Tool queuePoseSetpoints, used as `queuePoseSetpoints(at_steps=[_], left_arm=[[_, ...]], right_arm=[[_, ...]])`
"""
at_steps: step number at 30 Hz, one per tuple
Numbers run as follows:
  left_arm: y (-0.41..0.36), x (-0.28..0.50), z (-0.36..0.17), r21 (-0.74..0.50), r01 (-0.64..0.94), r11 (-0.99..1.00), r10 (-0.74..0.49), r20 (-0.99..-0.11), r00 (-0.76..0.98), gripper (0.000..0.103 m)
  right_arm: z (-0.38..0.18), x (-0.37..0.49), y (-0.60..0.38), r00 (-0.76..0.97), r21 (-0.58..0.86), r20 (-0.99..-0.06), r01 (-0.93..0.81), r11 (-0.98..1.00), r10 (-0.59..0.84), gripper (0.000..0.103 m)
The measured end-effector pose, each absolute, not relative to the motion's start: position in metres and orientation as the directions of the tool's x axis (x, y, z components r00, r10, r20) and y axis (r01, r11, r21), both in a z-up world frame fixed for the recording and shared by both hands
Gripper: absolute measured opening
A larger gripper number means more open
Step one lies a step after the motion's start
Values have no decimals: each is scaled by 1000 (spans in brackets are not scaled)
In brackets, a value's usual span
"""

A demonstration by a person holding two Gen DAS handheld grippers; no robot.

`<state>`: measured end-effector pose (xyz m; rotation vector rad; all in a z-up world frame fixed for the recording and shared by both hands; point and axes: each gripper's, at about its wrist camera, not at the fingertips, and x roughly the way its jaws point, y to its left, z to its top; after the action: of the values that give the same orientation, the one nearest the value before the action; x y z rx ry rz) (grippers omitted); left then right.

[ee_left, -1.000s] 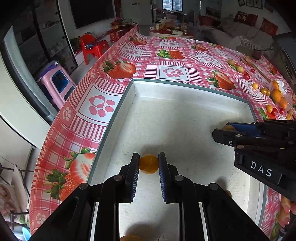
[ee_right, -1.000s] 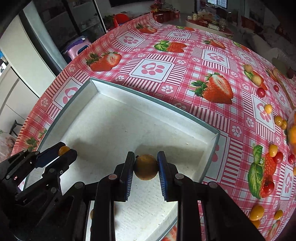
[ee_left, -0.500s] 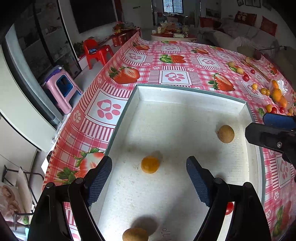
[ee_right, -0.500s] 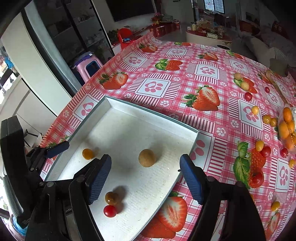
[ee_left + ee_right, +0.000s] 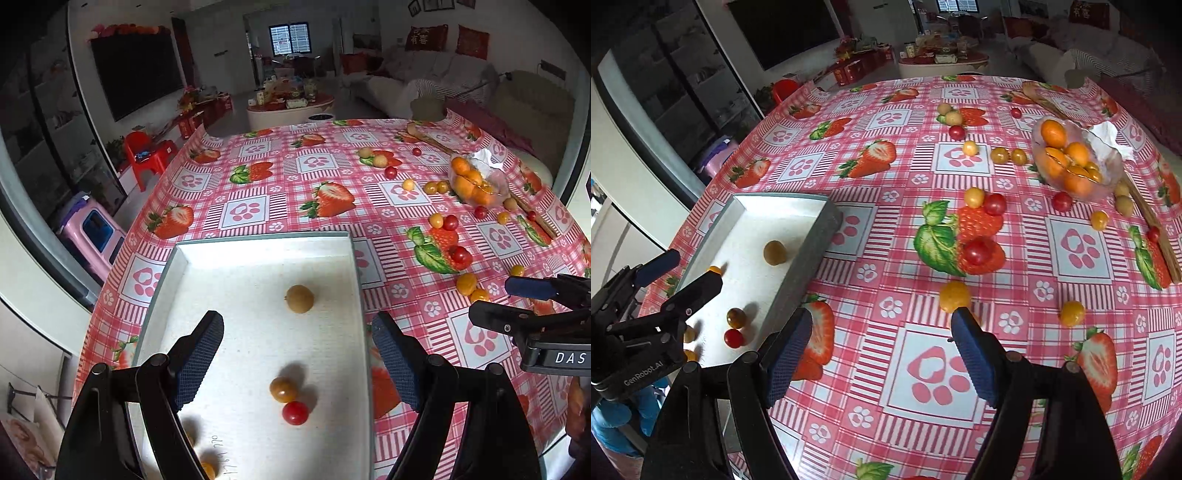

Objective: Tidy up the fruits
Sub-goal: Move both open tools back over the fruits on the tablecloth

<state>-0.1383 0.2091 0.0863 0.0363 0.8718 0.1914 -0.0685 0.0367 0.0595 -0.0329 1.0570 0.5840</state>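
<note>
Two grippers are in our hands, both spread wide and empty. Our left gripper hangs over the white tray, which sits at the table's left side on the strawberry tablecloth. Inside we see a tan round fruit, an amber tomato touching a red tomato. Further right, our right gripper hovers above bare cloth beside the tray, near a yellow fruit. At far right a glass bowl holds oranges.
</note>
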Motion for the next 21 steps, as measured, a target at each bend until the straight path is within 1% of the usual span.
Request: queuePoseSetpoints(at_steps=[5, 11, 14, 21], left_arm=[[159, -129, 77, 106, -66, 992, 124, -775, 620, 83], [109, -120, 54, 83, 9, 996, 62, -807, 587, 83], [93, -113, 42, 54, 25, 998, 30, -821, 570, 83], [77, -98, 20, 24, 4, 1000, 18, -846, 532, 83]], right_arm=[[48, -66, -23, 414, 191, -842, -372, 908, 347, 81], [33, -59, -82, 433, 174, -857, -265, 949, 278, 81], [27, -59, -96, 436, 168, -860, -251, 953, 266, 81], [25, -57, -101, 469, 140, -844, -280, 950, 262, 81]])
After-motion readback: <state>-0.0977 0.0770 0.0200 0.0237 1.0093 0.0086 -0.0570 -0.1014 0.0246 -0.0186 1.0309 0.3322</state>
